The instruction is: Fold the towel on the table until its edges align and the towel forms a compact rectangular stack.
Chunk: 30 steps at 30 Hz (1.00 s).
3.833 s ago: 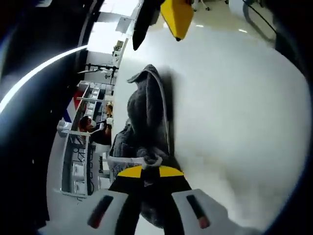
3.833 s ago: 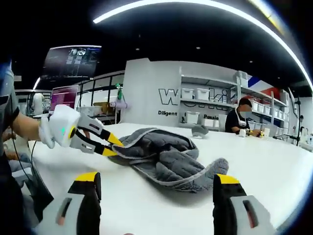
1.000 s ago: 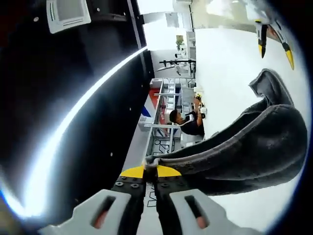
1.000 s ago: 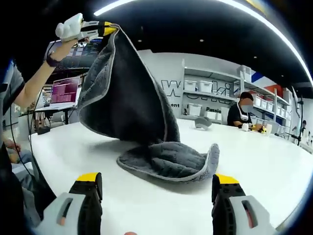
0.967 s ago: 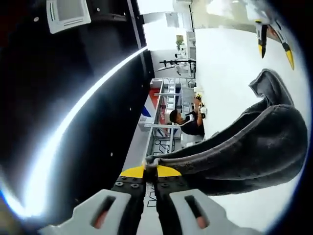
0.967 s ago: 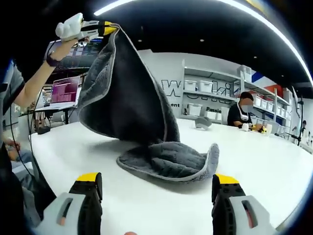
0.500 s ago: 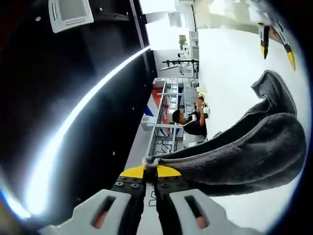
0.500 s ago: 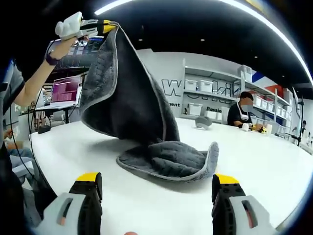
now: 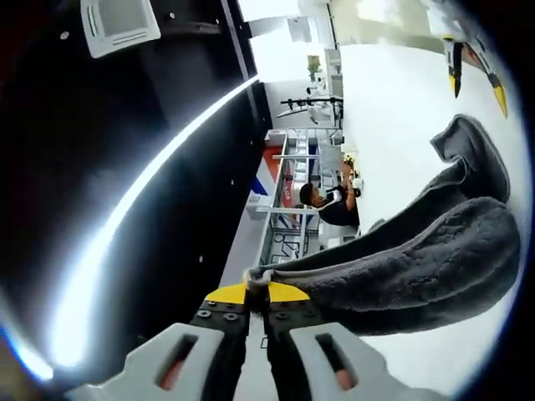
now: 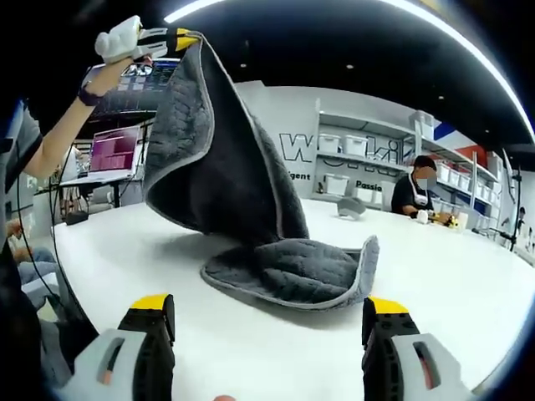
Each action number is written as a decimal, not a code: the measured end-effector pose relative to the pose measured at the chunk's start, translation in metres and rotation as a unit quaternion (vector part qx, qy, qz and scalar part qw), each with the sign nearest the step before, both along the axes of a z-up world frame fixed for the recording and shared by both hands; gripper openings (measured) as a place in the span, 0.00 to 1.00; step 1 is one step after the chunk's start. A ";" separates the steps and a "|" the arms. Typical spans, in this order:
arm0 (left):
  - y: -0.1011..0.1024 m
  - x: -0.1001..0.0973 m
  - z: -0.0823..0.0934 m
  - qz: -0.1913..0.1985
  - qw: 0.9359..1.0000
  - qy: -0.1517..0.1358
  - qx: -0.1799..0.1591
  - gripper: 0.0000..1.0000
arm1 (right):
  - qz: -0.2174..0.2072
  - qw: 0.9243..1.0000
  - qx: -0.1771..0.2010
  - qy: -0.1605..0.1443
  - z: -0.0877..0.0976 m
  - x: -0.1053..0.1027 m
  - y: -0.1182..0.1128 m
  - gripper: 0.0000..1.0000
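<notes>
Towel [image 10: 242, 192], grey quilted, soft and limp: one corner pinched high in left gripper [image 9: 257, 293], remainder pooled on white table [image 10: 468, 292]; right gripper [image 10: 259, 322] spread wide, empty; best next hold probably the piped free edge.

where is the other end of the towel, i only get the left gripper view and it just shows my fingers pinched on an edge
Observer: The right gripper view shows the towel hanging from the left gripper, raised high, with its lower end pooled on the white table.
Operator: is the right gripper on it
Observer: No. The right gripper is open, short of the towel's near edge.
Operator: anything else on the table
Observer: A small grey object sits behind the towel.
</notes>
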<state>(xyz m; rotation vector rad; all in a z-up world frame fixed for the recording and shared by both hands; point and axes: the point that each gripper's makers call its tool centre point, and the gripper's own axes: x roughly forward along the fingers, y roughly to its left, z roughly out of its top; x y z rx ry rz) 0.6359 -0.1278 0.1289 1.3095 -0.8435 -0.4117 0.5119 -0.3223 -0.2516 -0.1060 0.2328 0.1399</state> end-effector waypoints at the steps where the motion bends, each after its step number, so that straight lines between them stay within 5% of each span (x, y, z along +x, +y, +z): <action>1: 0.001 0.000 -0.001 0.001 1.000 0.001 0.000 0.07 | 0.001 1.000 0.000 0.000 0.000 0.000 0.001 0.97; 15: 0.012 0.016 -0.011 0.021 1.000 0.017 0.003 0.07 | 0.005 1.000 -0.001 0.000 0.001 0.000 0.004 0.97; 30: 0.032 0.065 -0.048 0.047 0.994 0.101 -0.004 0.07 | 0.006 1.000 -0.002 0.006 -0.002 0.000 0.004 0.97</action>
